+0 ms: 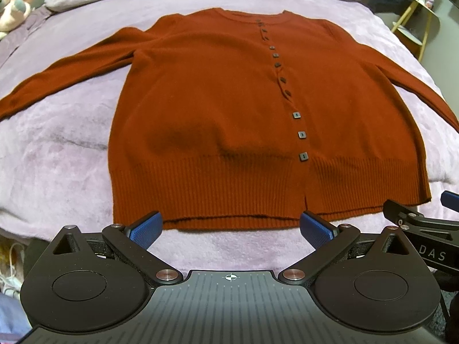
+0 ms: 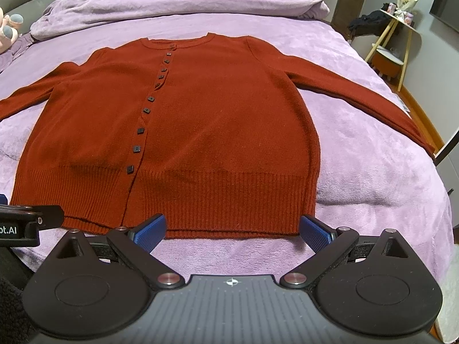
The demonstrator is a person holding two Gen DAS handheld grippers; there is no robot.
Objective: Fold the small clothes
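Cardigan [image 1: 229, 109] lay flat and face up on the purple bedspread [image 1: 57, 172], buttoned down the front, sleeves stretched out to either side, neckline toward the far end of the bed. Left gripper [image 1: 231, 229] hovered just short of the ribbed hem [image 1: 215, 189], blue fingertips [image 1: 145, 229] spread wide, nothing held between them, pads clear of the knit. Right gripper [image 2: 232, 230] sat in much the same pose just beside the hem's near edge, blue pads [image 2: 150, 229] equally far apart and empty. Seen in each wrist view: part of the other gripper's black body, at the right edge for the left camera, at the left edge for the right one. Row of dark square buttons [image 1: 298, 134] ran from hem up to collar. Beyond the collar, a bunched lilac duvet [image 2: 178, 3] across the head of the bed. Farther out, a pink plush toy [image 1: 11, 5] at the left edge and a small yellow-legged side table [image 2: 396, 43] with clutter at the right.
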